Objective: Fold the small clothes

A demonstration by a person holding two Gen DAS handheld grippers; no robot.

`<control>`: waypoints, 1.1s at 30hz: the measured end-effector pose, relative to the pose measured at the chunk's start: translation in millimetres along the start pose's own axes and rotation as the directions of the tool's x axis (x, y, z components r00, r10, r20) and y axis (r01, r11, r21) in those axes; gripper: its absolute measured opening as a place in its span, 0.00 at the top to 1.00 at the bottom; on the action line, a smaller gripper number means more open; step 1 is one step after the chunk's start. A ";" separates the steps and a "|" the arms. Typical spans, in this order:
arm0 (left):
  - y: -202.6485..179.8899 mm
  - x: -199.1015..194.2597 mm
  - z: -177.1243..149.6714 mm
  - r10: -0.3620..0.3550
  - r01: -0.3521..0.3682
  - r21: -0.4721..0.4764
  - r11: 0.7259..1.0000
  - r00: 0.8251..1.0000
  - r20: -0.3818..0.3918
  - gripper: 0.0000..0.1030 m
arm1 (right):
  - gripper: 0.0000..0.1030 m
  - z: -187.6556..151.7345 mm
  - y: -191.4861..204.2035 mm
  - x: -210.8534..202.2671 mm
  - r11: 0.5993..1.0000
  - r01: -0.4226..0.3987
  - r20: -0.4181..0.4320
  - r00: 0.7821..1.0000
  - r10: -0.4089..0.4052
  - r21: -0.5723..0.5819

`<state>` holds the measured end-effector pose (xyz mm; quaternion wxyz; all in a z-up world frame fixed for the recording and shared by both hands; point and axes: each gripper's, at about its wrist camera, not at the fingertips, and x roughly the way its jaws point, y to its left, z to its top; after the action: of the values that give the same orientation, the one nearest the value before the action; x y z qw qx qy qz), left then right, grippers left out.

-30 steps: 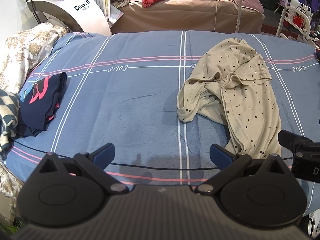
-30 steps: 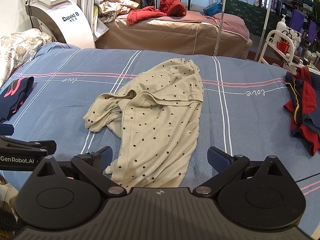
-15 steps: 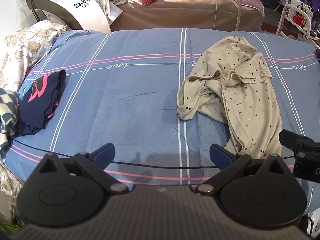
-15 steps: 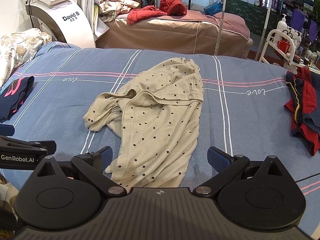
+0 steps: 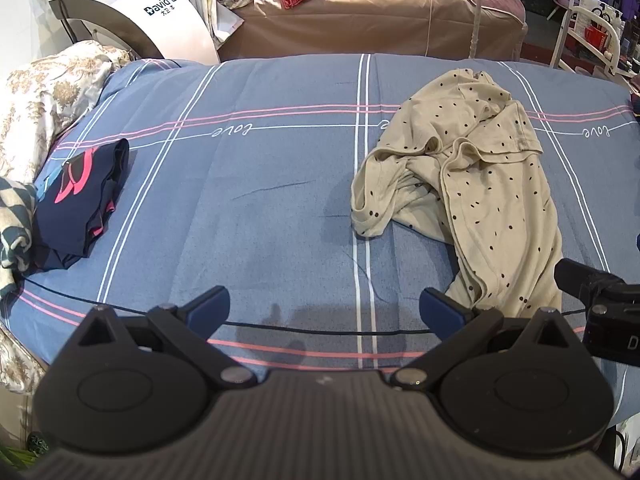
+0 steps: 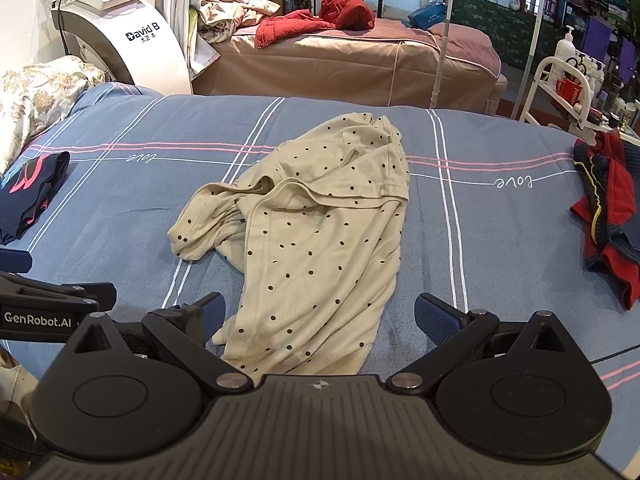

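**Nearby, two grippers wait at one crumpled shirt**

Both the left gripper (image 5: 324, 306) and right gripper (image 6: 319, 312) are spread wide, grasping nothing. One dotted beige shirt (image 6: 316, 232) lies mid-bed, hem nearest. One folded navy garment (image 5: 80, 200) sits left, one red-navy pile (image 6: 608, 216) right; bare blue sheet (image 5: 240, 208) lies between.

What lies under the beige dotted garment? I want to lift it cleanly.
Only the blue striped bedsheet shows around the beige dotted garment; whatever its crumpled layers cover stays hidden.

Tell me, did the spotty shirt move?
No. The spotty shirt lies in the same crumpled shape across the white stripes of the bedspread.
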<state>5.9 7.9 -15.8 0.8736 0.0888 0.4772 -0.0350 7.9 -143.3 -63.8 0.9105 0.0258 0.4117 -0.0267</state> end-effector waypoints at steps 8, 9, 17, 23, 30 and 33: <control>-0.1 1.4 -1.3 -0.003 0.003 -0.001 1.000 1.000 -0.005 0.00 | 0.00 0.6 0.2 -0.2 1.000 -0.003 -0.006 1.000 0.003 0.002; 0.0 1.6 -1.5 -0.004 0.004 -0.001 1.000 1.000 -0.006 0.00 | 0.00 0.4 0.3 -0.2 1.000 -0.003 -0.006 1.000 0.003 0.002; 0.9 2.5 -2.1 -0.006 0.005 -0.001 1.000 1.000 -0.010 0.00 | 0.00 -0.4 0.9 0.9 1.000 -0.003 -0.011 1.000 0.003 0.000; -0.4 3.9 -2.8 -0.008 0.008 0.001 1.000 1.000 -0.013 0.00 | 0.00 -0.7 0.8 2.0 1.000 -0.006 -0.013 1.000 0.006 0.002; -0.6 8.6 -3.8 -0.016 0.016 -0.002 1.000 0.999 -0.030 0.00 | 0.00 -1.5 0.2 4.5 1.000 -0.009 -0.022 1.000 0.009 0.003; -0.5 10.1 -3.4 -0.018 0.018 -0.002 1.000 0.999 -0.035 0.00 | 0.00 -1.7 0.3 5.2 1.000 -0.009 -0.025 1.000 0.009 0.004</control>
<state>8.4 8.2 -26.2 0.8648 0.0845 0.4933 -0.0412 10.1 -143.1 -68.8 0.9055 0.0296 0.4227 -0.0230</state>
